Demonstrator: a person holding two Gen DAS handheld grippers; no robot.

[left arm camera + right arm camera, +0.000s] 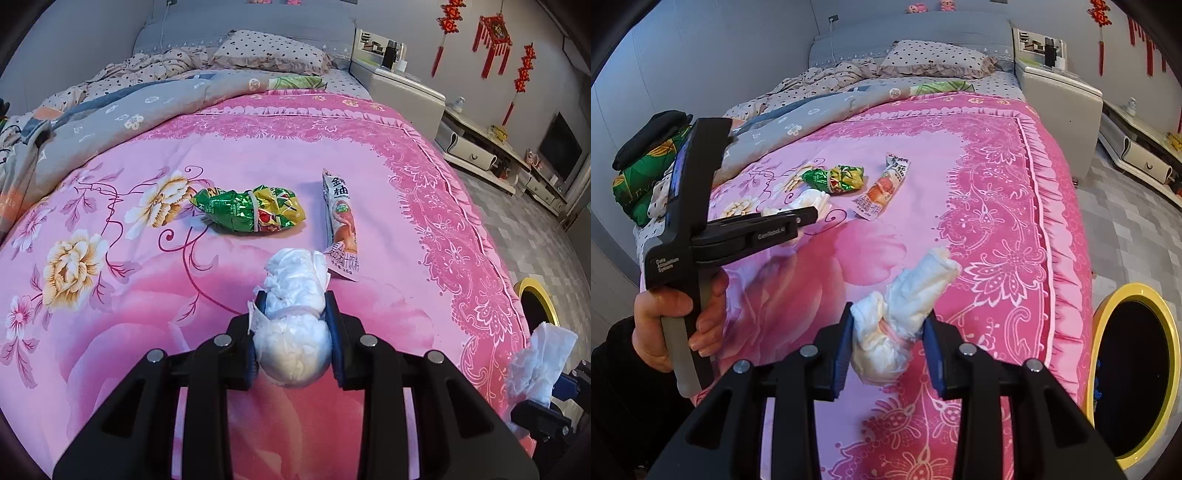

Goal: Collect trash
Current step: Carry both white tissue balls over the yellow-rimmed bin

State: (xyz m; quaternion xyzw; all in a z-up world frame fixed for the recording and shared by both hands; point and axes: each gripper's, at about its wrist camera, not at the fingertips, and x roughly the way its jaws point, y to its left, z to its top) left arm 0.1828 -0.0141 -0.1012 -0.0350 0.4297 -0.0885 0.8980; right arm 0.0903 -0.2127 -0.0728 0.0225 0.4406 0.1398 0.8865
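Softly crumpled tissue wad (291, 325), crinkly foil wrapper (251, 210)

I see matt black plastic on my left gripper (293, 332), with dull metal pins at the joints. It squeezes a wad of soft, crumpled white tissue (295, 321). My right gripper (888, 345) has blue rubbery-looking pads (842, 354) on a rolled white tissue (905, 314). The pink floral bedspread (258, 147) is smooth printed cloth with a slight sheen. The green snack bag (251, 210) is glossy crinkled foil; the orange sachet (341, 225) is shiny plastic film. The trash bin's yellow rim (1134, 291) looks like smooth glossy plastic.
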